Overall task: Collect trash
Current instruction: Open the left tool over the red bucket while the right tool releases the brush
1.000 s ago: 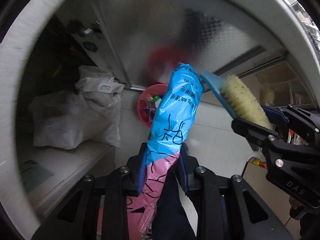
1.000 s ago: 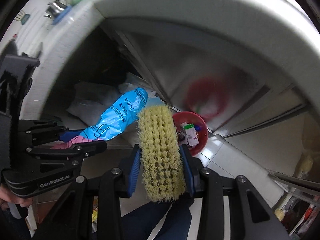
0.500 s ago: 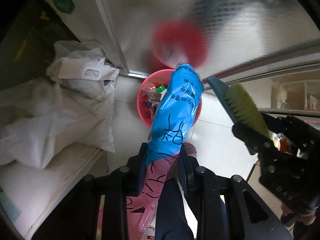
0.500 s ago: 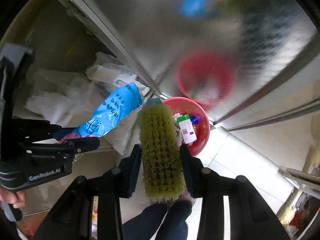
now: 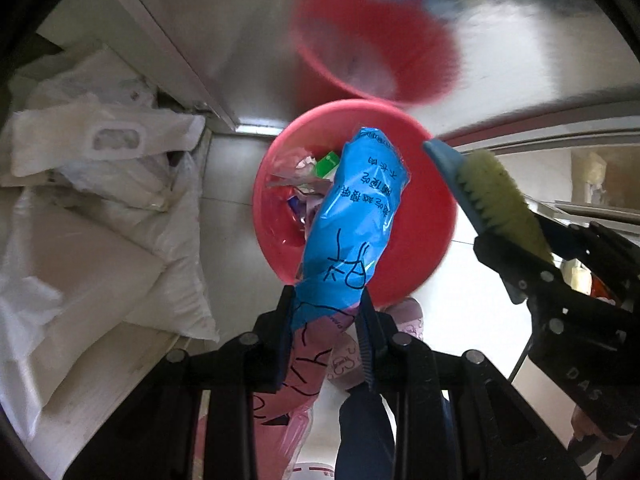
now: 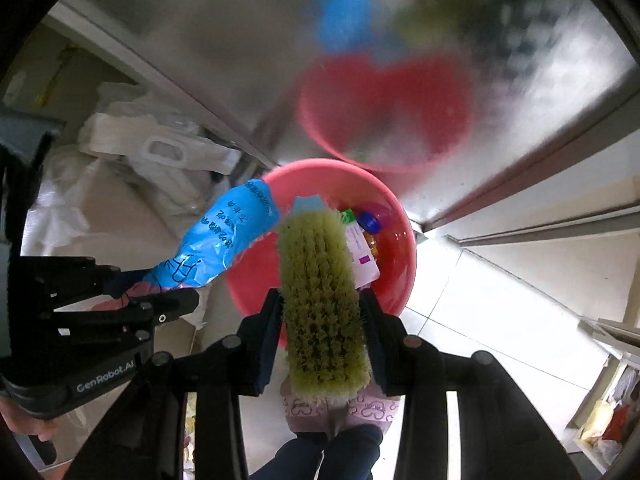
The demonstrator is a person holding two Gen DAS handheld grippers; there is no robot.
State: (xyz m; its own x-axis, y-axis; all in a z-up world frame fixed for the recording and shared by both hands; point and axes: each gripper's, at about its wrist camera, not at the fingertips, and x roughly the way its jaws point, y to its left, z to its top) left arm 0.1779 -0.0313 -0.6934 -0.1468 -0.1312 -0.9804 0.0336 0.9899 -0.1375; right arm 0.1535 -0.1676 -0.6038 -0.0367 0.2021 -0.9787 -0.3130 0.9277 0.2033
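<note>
My left gripper [image 5: 326, 320] is shut on a blue and pink plastic wrapper [image 5: 356, 216] whose blue end hangs over a red bin [image 5: 424, 248] on the floor. The bin holds several bits of trash. My right gripper [image 6: 322, 316] is shut on a scrubbing brush [image 6: 320, 292] with yellow-green bristles and a blue back, held over the near rim of the red bin [image 6: 396, 280]. The wrapper [image 6: 224, 240] shows at the left in the right wrist view, and the brush [image 5: 492, 196] at the right in the left wrist view.
White plastic bags [image 5: 100, 184] are piled on a low shelf left of the bin. A shiny metal panel [image 5: 224, 20] stands behind the bin and mirrors it. White tiled floor [image 6: 500, 312] lies to the right. The person's slippers [image 6: 336, 408] are below the grippers.
Both grippers have tilted down and moved closer to the red bin, which now fills the middle of both views. The wrapper and the brush stay gripped.
</note>
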